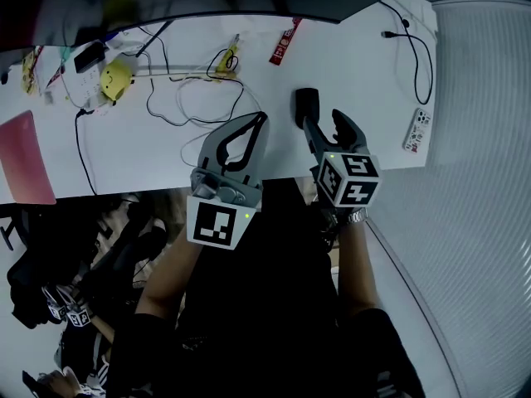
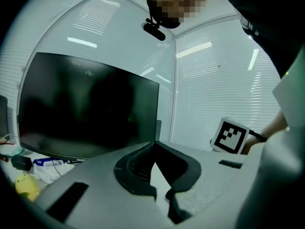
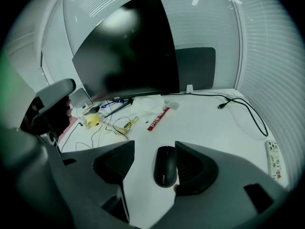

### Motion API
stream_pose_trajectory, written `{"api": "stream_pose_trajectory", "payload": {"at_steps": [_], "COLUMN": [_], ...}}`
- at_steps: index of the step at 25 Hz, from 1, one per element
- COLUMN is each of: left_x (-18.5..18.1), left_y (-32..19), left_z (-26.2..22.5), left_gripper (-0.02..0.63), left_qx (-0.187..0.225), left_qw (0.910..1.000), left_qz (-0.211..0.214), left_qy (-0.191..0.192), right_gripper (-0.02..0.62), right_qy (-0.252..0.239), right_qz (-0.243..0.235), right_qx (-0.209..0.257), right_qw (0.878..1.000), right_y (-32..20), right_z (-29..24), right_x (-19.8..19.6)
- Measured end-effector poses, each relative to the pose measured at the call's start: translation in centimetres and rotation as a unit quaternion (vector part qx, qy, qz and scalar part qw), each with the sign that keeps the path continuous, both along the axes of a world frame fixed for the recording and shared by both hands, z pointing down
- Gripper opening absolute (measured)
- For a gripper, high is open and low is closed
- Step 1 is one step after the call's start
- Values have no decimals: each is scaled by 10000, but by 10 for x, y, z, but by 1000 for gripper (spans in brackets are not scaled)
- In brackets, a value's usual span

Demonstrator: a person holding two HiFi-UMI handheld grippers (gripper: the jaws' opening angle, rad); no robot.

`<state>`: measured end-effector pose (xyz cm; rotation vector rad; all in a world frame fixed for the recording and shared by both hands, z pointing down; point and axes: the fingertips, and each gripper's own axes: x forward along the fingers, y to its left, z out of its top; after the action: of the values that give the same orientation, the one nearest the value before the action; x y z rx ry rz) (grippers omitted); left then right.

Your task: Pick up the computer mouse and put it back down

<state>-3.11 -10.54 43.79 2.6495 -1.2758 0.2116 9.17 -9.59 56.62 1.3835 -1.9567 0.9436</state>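
A black computer mouse (image 1: 306, 106) lies on the white table (image 1: 357, 65) near its front edge. My right gripper (image 1: 326, 125) is tilted down over it with its jaws wide apart. In the right gripper view the mouse (image 3: 165, 166) rests on the table between the jaws of the right gripper (image 3: 153, 151), close beside the right one and well apart from the left one. My left gripper (image 1: 260, 118) hovers at the table's front edge to the left of the mouse, fingertips together and nothing in them. In the left gripper view, the left gripper (image 2: 155, 146) points at a dark monitor.
A dark monitor (image 3: 124, 51) stands at the back. Tangled cables (image 1: 199, 98), a yellow toy (image 1: 116, 79) and a red strip (image 1: 284, 41) lie behind the mouse. A pink notebook (image 1: 25, 160) sits far left, a remote (image 1: 417, 129) and black cable (image 1: 419, 48) far right.
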Motion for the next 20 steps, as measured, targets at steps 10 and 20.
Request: {"api": "stream_pose_trajectory", "payload": {"at_steps": [10,20], "left_x": [-15,-20], "left_y": [-19,-27], "left_z": [11,20], "left_gripper": [5,6], "left_qx": [-197,-369], "left_qw": [9996,9989], "left_qz": [149,94], "left_qy": [104,268], "right_gripper": [268,287], "right_qy": [457,729], "right_qz": [106,397], "right_qx": [-820,-969], "right_qw": [9955,9918], "right_y": [3,0], "right_z": [68,102], "right_x": [-6,-1]}}
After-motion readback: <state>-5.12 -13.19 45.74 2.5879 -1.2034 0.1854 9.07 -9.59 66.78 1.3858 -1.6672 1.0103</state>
